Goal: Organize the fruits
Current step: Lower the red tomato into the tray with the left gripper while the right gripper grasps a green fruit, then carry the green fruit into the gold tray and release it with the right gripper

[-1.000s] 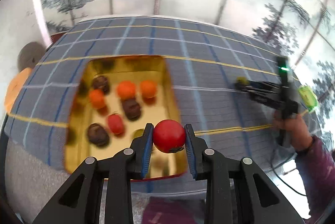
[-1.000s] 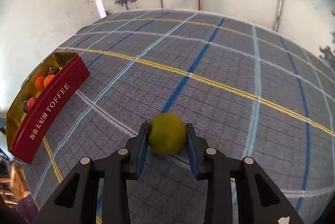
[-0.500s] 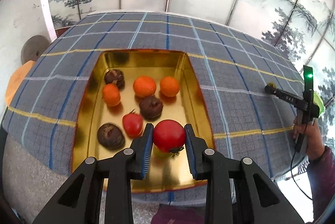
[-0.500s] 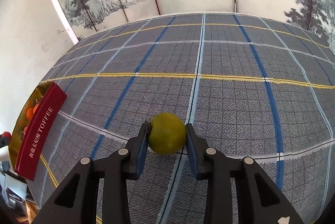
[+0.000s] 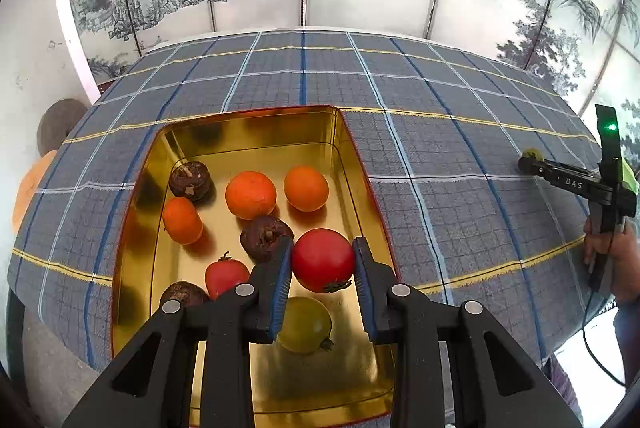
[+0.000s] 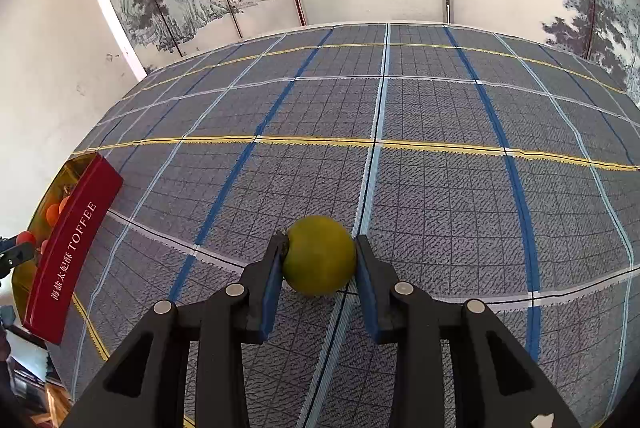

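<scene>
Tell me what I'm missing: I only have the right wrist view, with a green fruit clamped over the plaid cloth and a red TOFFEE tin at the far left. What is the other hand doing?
Observer: The left gripper is shut on a red tomato, held over the tin.
Operator: What is inside the tin? I only see its red side and a bit of orange.
Observer: Its gold interior holds three orange fruits, three dark brown fruits, a small red tomato and a green tomato.
Operator: Is the held tomato touching anything in there?
Observer: I cannot tell; it appears right beside a dark brown fruit.
</scene>
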`<action>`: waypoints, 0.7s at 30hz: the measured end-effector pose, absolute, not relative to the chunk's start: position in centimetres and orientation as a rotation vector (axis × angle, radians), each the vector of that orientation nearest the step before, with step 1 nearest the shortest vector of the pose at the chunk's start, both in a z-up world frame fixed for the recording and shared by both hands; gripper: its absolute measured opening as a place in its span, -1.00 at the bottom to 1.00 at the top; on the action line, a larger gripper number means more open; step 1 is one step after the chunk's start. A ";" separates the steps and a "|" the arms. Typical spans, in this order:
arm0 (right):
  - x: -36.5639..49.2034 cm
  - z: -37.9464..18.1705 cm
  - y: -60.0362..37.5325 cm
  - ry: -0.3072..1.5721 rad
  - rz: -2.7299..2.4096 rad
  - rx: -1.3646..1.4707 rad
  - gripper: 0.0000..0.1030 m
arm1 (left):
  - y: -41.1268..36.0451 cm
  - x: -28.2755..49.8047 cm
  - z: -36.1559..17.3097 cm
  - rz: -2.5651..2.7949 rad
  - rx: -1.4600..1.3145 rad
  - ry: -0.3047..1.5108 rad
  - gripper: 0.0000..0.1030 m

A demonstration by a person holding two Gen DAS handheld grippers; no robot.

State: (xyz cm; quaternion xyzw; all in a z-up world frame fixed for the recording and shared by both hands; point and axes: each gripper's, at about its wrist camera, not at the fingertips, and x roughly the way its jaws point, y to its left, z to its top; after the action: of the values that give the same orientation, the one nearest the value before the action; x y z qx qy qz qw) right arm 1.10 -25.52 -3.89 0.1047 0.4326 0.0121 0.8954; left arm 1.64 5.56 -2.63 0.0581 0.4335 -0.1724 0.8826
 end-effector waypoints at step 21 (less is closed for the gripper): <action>1.1 -3.9 -25.5 0.897 0.024 0.215 -0.39 | 5.0 0.9 -1.9 -0.301 0.198 0.823 0.42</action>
State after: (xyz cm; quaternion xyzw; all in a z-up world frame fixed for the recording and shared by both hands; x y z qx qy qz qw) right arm 1.08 -25.47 -3.89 0.1039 0.4326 0.0118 0.8955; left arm 0.93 4.97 -1.86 0.0955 0.3979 -0.1457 0.9008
